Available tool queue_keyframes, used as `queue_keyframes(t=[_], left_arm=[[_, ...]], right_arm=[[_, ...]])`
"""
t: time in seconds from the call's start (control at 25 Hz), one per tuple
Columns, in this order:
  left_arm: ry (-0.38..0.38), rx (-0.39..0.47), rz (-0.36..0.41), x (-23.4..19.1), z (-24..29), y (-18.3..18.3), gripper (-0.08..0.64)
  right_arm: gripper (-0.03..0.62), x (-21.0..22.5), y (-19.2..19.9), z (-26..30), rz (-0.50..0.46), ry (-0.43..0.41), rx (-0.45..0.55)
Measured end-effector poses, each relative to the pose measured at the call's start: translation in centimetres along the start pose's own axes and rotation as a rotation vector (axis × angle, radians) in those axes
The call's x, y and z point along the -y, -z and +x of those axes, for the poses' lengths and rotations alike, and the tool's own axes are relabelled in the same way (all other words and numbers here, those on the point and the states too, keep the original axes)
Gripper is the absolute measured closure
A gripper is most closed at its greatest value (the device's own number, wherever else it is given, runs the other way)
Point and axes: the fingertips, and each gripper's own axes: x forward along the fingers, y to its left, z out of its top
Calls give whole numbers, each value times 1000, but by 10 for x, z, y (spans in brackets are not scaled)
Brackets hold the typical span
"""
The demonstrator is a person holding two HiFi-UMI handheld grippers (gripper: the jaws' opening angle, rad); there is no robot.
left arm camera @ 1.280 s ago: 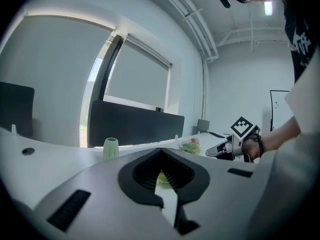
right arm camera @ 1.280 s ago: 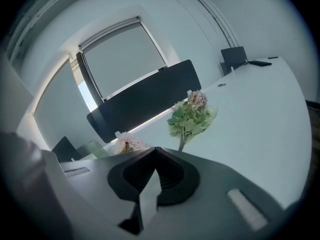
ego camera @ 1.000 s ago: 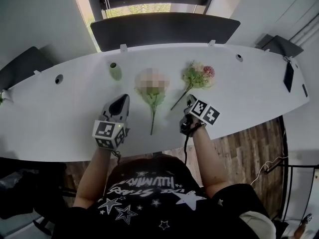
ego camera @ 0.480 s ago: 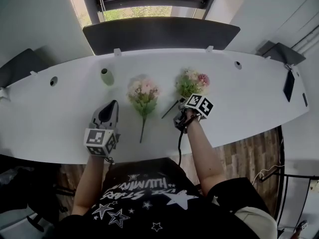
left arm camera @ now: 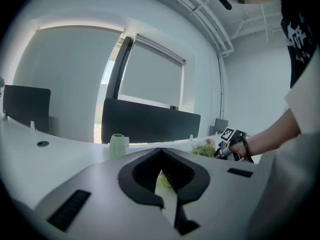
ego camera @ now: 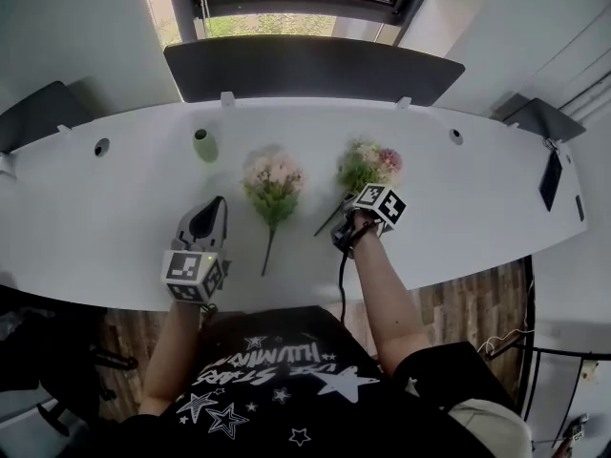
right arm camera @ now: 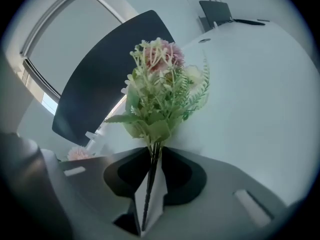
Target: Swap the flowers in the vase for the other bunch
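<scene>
Toward the desk's (ego camera: 115, 227) near edge: swap looks about half done.
Green vase (ego camera: 204, 145) empty; your right gripper (right arm camera: 150, 154) has just been closing and pinches the pink-and-green bunch's (ego camera: 368, 165) stem; your left gripper (ego camera: 216, 204) is closed, empty.

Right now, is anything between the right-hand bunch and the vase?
Yes: the left bunch lies between the right bunch and the vase. The right claw has just been closing on the right bunch's stem; carried over the top, nothing visible would block it.

Pale green vase (ego camera: 204, 145), white table (ego camera: 95, 218), pink-and-green bunch (ego camera: 368, 165), paler peach-and-green bunch (ego camera: 273, 181), black star-print shirt (ego camera: 277, 380).
</scene>
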Motion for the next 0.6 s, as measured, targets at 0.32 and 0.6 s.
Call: queue_keyframes(t=[0.32, 0.6], left_arm=[[43, -16, 7, -15, -8, -1, 554], [79, 8, 52, -33, -11, -19, 554]], right_arm=[[543, -15, -2, -16, 167, -144, 92], [545, -54, -13, -49, 205, -269, 210]])
